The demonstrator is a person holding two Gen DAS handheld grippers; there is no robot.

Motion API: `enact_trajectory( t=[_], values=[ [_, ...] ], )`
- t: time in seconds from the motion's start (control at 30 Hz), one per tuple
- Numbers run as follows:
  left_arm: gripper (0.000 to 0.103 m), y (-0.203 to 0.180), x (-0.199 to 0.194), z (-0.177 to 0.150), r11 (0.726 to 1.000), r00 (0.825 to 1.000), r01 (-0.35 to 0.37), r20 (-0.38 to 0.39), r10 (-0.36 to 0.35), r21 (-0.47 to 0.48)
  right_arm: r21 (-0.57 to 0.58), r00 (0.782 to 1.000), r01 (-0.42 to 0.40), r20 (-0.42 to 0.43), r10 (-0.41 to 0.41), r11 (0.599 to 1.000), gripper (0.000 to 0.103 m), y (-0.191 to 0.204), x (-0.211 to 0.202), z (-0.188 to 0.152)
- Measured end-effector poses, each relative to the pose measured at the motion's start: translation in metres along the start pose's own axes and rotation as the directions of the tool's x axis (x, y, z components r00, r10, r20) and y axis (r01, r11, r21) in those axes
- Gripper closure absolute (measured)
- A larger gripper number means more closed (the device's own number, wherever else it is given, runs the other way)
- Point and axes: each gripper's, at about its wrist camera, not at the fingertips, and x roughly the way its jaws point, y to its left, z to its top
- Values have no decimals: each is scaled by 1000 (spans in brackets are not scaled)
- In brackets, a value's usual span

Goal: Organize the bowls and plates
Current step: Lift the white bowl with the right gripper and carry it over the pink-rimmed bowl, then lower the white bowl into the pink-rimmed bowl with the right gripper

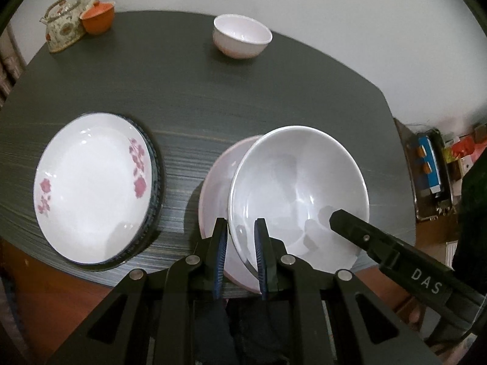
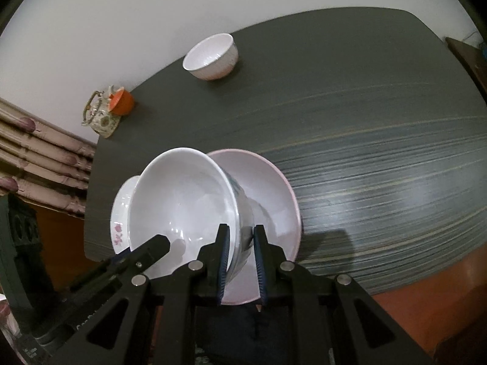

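1. Jaws of the left gripper (image 1: 242,228) are clamped on the near-left rim of a large white ceramic bowl (image 1: 298,188), one blue-ribbed pad outside the wall and one inside.
2. Jaws of the right gripper (image 2: 240,234) pinch the opposite rim of the same large white ceramic bowl (image 2: 182,200), again with one pad on each side of the wall; the outer wall there carries a faint blue-grey pattern.
3. Both grippers hold the bowl tilted above a pale pink round plate (image 1: 213,182), which lies flat at the near edge of the dark grey wood-grain tabletop (image 1: 182,97). Whether the bowl's base touches the plate cannot be told.
4. Each wrist view shows the other gripper's black finger reaching in over the bowl's rim.
5. Left of the pink plate, apart from it, sits a white shallow plate with pink flower prints (image 1: 91,188), resting on a dark-rimmed plate (image 1: 155,182) beneath it.
6. Far across the tabletop stands a small white ceramic bowl (image 1: 242,36), upright and alone.
7. At the far-left corner stand a floral-patterned teapot with a wrapped handle (image 1: 64,24) and, touching it, an orange lidded cup (image 1: 99,16).
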Motion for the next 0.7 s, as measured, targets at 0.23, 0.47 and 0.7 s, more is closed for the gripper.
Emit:
enact_trajectory(
  t=[0.23,0.47,0.7],
  values=[
    [88,-4,18,0,999,999,-38,-31,38,16,5,999,29,-43,-29,1000,86,-6,19,0],
    [88,-9,26,2,996,996,-73,-39,75,41,-39,996,72,-44,-73,997,86,1,27,5],
    [86,-10,26,3,996,995,-76,-53,79,51,-48,993,96,-61,-99,994,86,0,33,5]
  ],
)
